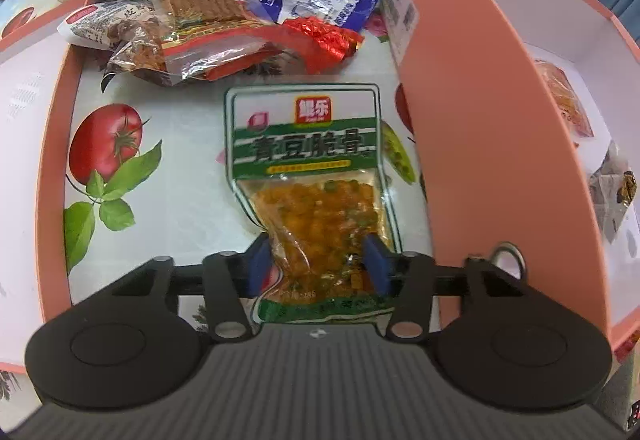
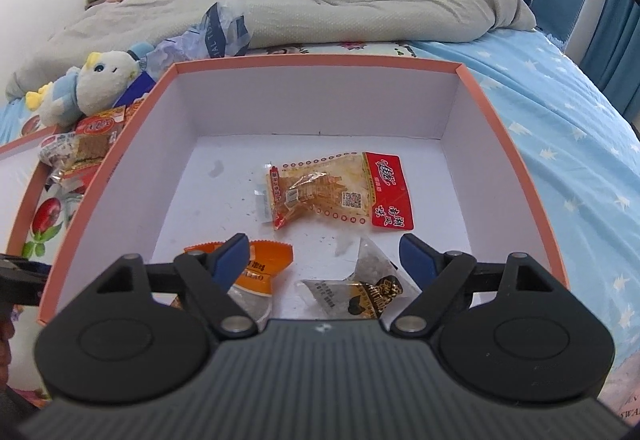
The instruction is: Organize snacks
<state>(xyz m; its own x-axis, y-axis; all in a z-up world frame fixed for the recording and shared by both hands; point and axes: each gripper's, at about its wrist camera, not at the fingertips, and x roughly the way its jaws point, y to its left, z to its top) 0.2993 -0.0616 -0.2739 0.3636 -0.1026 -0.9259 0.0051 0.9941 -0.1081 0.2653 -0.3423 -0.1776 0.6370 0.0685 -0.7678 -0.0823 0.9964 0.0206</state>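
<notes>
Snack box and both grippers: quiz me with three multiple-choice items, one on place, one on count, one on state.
1. Where does the green snack packet lie?
A. inside the box
B. on the fruit-print cloth beside the box
C. on the grey quilt

2. How many packets lie in the pink box?
A. one
B. three
C. five

3. How do the jaws of the right gripper stand?
A. open, holding nothing
B. shut on the red-label packet
C. shut on the plush toy

Answers:
1 B, the packet rests on the cloth, with the left gripper pinching its lower end.
2 B, the right wrist view shows three.
3 A, its fingers are spread above the box floor.
</notes>
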